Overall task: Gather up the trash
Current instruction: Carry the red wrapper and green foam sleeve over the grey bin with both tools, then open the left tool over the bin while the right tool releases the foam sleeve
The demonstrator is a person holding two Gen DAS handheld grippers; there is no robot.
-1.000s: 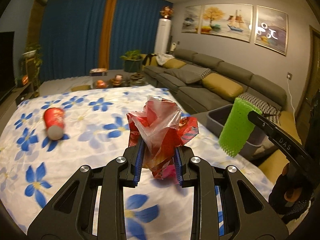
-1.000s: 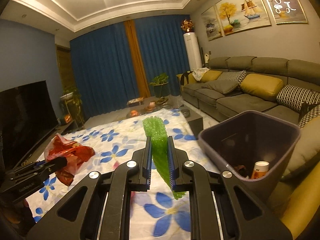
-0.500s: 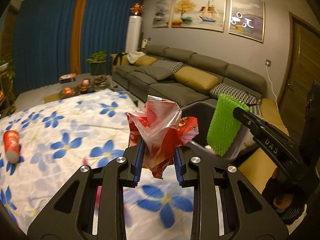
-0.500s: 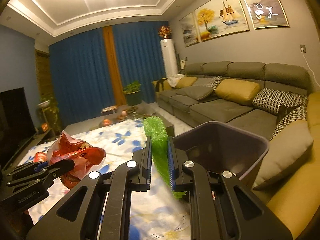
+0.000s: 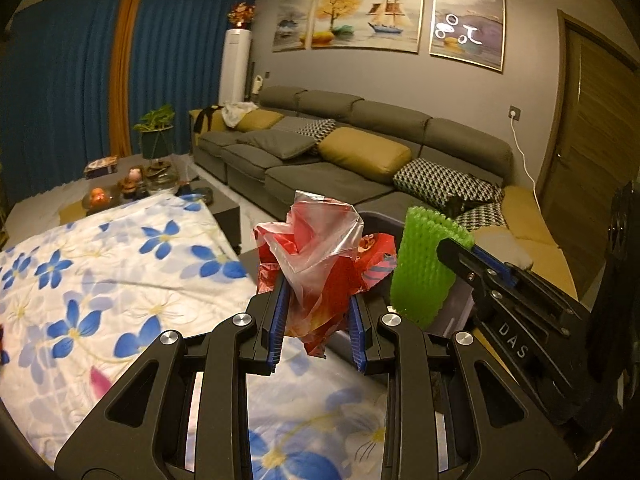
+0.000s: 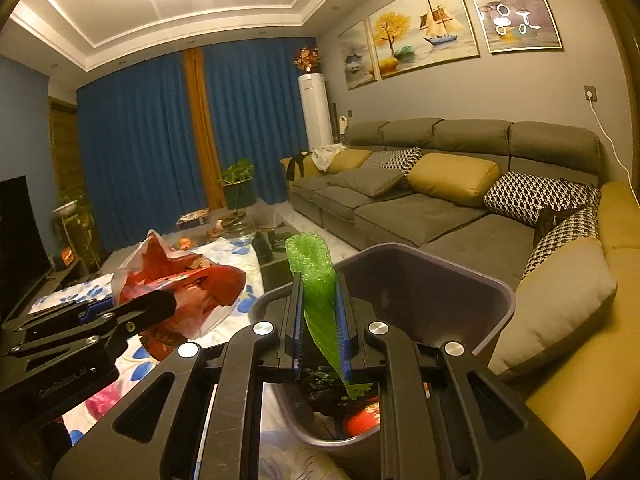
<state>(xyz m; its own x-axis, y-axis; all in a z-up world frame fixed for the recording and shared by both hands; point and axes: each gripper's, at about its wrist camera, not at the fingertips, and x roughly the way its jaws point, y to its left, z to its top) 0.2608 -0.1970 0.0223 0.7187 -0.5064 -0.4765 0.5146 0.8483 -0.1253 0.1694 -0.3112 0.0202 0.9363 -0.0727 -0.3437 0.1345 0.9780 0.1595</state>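
My left gripper [image 5: 316, 320] is shut on a crumpled red and clear plastic bag [image 5: 316, 256], held above the table's right edge, just left of the dark grey trash bin [image 6: 432, 280]. The bag also shows in the right wrist view [image 6: 180, 280]. My right gripper [image 6: 320, 320] is shut on a green foam net sleeve [image 6: 316, 280] and holds it over the bin's open mouth. The sleeve also shows in the left wrist view [image 5: 424, 268]. Trash lies at the bin's bottom [image 6: 360, 420].
A table with a white, blue-flowered cloth [image 5: 100, 260] is at the left. A grey sofa with yellow and patterned cushions [image 5: 360, 152] runs behind and right of the bin. A low coffee table with small items [image 5: 132, 184] stands further back.
Both grippers have moved right with their loads, away from the table toward the bin. The green sleeve has come over the bin's mouth. The red cup on the table has left the view.
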